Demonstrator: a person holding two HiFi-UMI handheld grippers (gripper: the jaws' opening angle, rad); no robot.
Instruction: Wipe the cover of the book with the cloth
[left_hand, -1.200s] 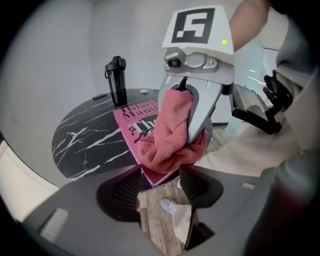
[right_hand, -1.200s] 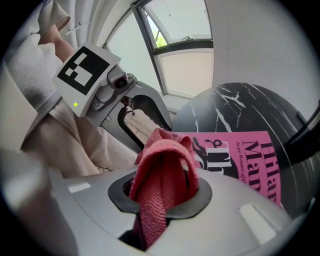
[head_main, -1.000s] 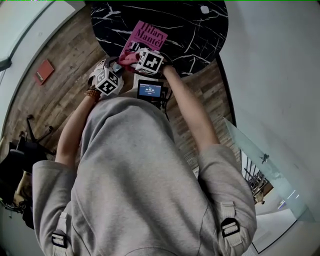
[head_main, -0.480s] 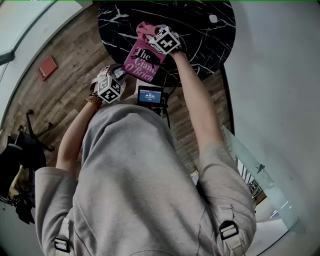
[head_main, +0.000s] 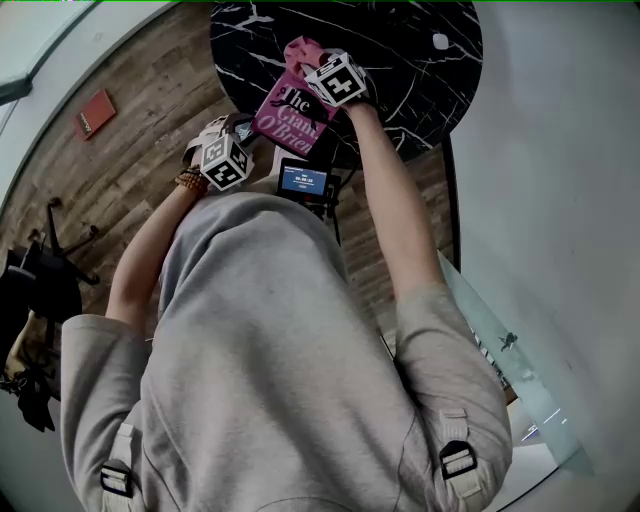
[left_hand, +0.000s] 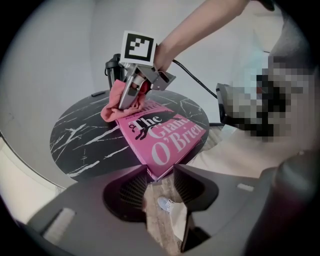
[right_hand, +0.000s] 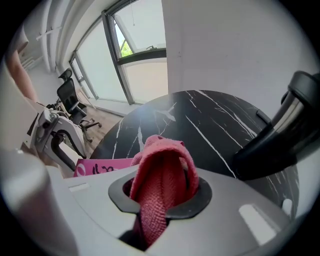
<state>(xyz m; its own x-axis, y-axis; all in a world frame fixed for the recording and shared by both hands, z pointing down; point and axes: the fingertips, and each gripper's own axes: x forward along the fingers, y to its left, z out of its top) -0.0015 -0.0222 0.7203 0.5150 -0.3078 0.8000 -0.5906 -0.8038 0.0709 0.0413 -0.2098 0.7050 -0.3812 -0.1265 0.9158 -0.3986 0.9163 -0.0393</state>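
Book (head_main: 293, 112) cover: far end under wipe, near part seemingly left | right gripper (left_hand: 131, 97) clamps pink cloth (right_hand: 162, 185) | left gripper (left_hand: 160, 176) jaws, just closing, pinch near corner

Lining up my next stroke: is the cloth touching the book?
Touching. The left gripper view shows the cloth, clamped in the right gripper, pressed onto the book's far corner.

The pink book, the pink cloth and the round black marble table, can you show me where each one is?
pink book (left_hand: 165, 137): left gripper view, middle of its cover.
pink cloth (right_hand: 162, 180): right gripper view, the fold between the jaws.
round black marble table (head_main: 410, 60): head view, bare top.
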